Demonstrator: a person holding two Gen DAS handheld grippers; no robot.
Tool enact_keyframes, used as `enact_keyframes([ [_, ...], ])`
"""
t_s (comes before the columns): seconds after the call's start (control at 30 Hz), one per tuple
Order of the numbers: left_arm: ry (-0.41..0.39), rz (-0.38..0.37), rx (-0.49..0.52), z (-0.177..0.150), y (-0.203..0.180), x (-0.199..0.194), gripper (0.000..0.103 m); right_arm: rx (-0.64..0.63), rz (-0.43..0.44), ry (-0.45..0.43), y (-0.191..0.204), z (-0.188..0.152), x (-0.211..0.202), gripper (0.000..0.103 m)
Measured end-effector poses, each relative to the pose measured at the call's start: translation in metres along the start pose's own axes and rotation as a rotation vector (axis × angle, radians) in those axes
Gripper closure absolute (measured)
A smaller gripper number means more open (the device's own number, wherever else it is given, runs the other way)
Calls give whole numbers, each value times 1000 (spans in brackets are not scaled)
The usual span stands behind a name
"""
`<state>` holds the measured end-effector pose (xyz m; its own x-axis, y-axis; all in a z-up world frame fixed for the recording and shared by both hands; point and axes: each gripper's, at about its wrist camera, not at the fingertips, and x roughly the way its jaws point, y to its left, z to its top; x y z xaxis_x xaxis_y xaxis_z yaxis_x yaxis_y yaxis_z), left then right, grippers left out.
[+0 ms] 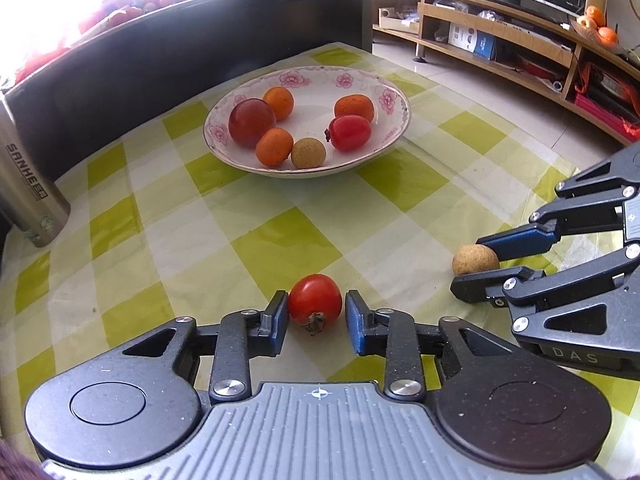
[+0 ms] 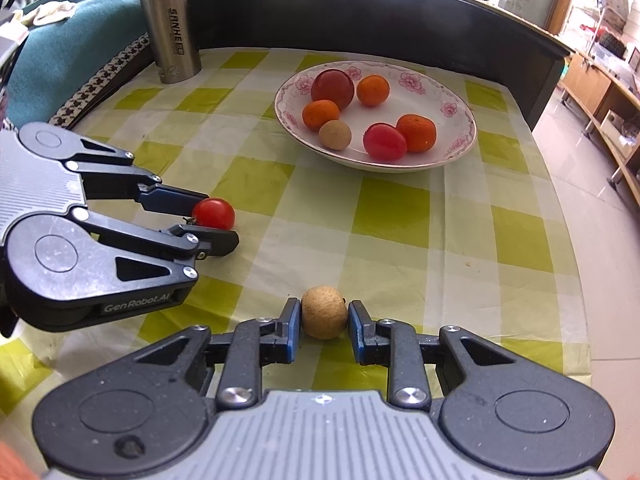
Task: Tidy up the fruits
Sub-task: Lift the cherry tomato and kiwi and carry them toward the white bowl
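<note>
While you are bracketing a fruit with each tool, your left gripper (image 1: 317, 314) is sitting low on the checked cloth with the red cherry tomato (image 1: 315, 299) directly between its blue pads, one pad touching it and the other just off, so the jaws are narrow but not yet pinching; its dried stem is pointing back toward your palm. Moving rightward, your right gripper (image 2: 324, 317) is doing the same with the tan longan (image 2: 324, 312), which is lying dead ahead in the gap, slim daylight on both sides. Neither fruit is looking lifted. The flowered bowl (image 1: 394, 136) is waiting straight ahead and slightly right of your left tool, ahead and a little right of the other too, already holding six fruits. Judging by that, each hand is needing only a squeeze, then a forward carry.
</note>
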<state>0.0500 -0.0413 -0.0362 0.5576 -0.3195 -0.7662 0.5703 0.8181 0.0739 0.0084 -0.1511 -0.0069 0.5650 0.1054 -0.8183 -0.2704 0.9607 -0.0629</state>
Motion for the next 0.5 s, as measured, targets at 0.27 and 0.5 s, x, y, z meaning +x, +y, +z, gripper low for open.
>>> enact_keyframes([
  [0.27, 4, 0, -3, 1, 0, 0, 67, 31, 15, -6, -5, 4, -3, 73],
  [0.5, 1, -6, -27, 3, 4, 0, 67, 56, 12, -23, -11, 7, -7, 73],
])
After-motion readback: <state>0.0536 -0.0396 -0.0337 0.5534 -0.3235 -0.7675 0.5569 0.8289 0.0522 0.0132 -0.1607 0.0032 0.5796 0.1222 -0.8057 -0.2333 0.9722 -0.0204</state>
